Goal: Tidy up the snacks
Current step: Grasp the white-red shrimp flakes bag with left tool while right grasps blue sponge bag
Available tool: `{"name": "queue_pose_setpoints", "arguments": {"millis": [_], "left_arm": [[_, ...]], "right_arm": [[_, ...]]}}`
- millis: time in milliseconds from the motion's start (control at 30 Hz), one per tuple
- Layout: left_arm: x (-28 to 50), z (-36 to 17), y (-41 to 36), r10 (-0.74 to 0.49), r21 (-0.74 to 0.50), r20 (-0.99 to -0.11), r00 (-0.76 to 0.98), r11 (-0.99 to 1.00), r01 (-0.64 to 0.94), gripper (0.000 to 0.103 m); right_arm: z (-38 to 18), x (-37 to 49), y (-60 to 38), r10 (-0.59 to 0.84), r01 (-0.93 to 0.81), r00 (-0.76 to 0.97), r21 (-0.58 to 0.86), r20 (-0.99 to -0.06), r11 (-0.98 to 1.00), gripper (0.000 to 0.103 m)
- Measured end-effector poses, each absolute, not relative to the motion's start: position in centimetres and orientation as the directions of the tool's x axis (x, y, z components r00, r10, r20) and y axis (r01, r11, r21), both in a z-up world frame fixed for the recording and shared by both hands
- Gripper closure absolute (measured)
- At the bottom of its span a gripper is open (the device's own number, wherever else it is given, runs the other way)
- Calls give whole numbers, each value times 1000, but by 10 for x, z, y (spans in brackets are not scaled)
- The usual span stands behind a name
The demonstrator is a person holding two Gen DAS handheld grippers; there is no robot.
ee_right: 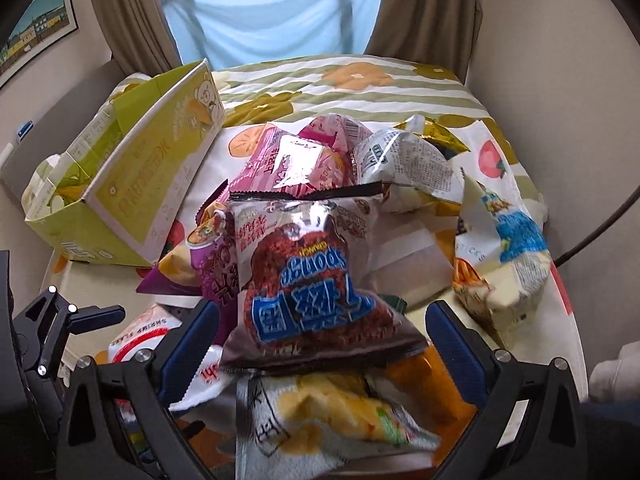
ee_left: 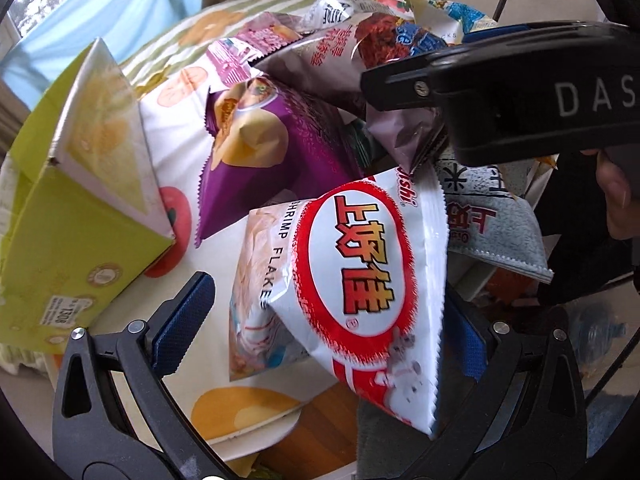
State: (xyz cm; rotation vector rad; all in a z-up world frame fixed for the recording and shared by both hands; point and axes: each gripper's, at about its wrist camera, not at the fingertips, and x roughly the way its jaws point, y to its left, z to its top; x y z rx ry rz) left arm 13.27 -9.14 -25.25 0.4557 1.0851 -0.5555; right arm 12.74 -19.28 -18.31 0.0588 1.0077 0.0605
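Observation:
A pile of snack bags lies on a fruit-print tablecloth (ee_right: pixel 360 88). In the left wrist view my left gripper (ee_left: pixel 324 320) is open, its blue pads on either side of a white and red shrimp flakes bag (ee_left: pixel 360 264). My right gripper (ee_right: pixel 324 344) is open around the bottom edge of a brown chocolate snack bag (ee_right: pixel 312 272), which also shows in the left wrist view (ee_left: pixel 320 68) under the right gripper's black finger. A purple chip bag (ee_left: pixel 260 152) and a pink bag (ee_right: pixel 296 160) lie in the pile. A green open carton (ee_right: pixel 132 184) stands to the left.
A grey and white bag (ee_left: pixel 492 220) lies right of the shrimp bag. A white bag with blue print (ee_right: pixel 504 248) and a silver-white bag (ee_right: pixel 404 164) lie at the right of the pile. A wall and curtains (ee_right: pixel 424 8) stand behind the table. A cable (ee_right: pixel 600 228) hangs at right.

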Motion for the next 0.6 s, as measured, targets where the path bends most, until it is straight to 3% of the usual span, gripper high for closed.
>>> {"name": "queue_pose_setpoints", "arguments": {"millis": [100, 167, 233, 333, 600], "left_arm": [[137, -255, -89, -215, 55, -915, 341, 771, 634, 3], [137, -256, -89, -217, 54, -916, 338, 767, 639, 14], [137, -257, -88, -211, 63, -916, 340, 764, 642, 27], [138, -258, -82, -222, 44, -918, 329, 767, 640, 34], [139, -245, -77, -226, 40, -908, 351, 790, 612, 39]], "right_arm": [[-191, 137, -189, 76, -34, 522, 68, -849, 997, 1], [-195, 142, -187, 80, -47, 515, 65, -853, 997, 1], [-198, 148, -183, 89, -68, 507, 63, -857, 996, 9], [-202, 154, -181, 98, -81, 490, 66, -866, 995, 17], [-202, 156, -181, 131, -86, 475, 102, -870, 991, 37]]}}
